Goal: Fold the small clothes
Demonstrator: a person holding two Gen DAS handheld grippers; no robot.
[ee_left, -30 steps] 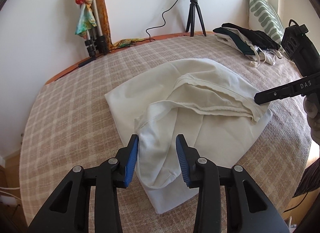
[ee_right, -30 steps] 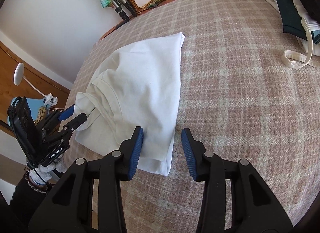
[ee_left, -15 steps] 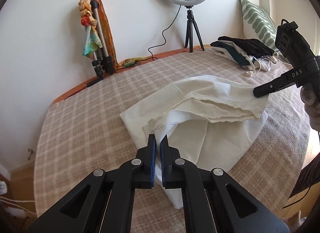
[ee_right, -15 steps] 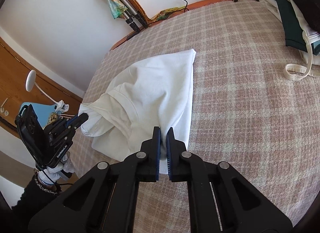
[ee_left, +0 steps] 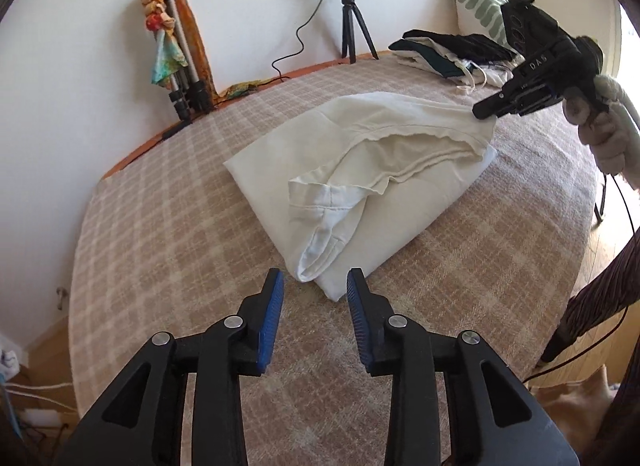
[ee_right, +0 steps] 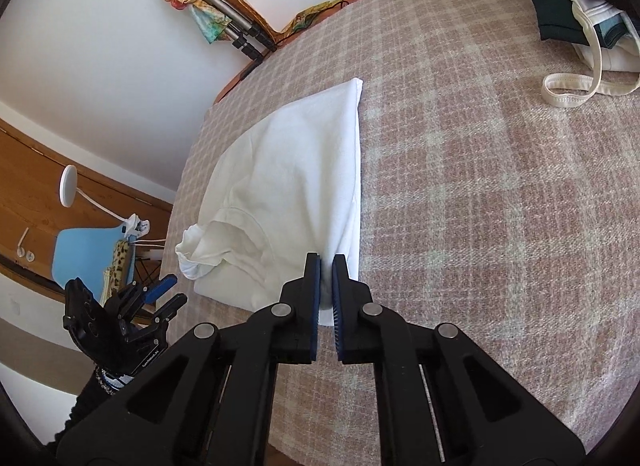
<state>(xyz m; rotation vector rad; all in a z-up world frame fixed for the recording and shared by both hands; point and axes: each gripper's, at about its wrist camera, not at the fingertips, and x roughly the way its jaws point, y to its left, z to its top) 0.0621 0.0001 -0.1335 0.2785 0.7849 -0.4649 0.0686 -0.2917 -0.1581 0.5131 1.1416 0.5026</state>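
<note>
A checked blanket (ee_left: pixel 168 250) covers the bed, and the white shirt (ee_left: pixel 360 169) lies near its middle, part-folded, with one sleeve (ee_left: pixel 320 242) flopped loose toward me. A pile of other clothes (ee_left: pixel 448 51) waits at the far corner, well apart.

My right gripper (ee_right: pixel 326 266) is nearly closed on the shirt's near corner — its fingers have just eased a touch, but cloth is pinched between the pads. My left gripper (ee_left: pixel 316 286) has just been opening; its fingers stand apart with nothing between them, just short of the sleeve's cuff.

The risk, as I judge it: the right grip is loosening, so if I lift or drag now the corner may slip out and the fold collapse. The free sleeve could also bunch under the body if I carry the fold across without tucking it — leaving a lump. And pulling with one gripper alone would skew the whole shirt on the blanket.
</note>
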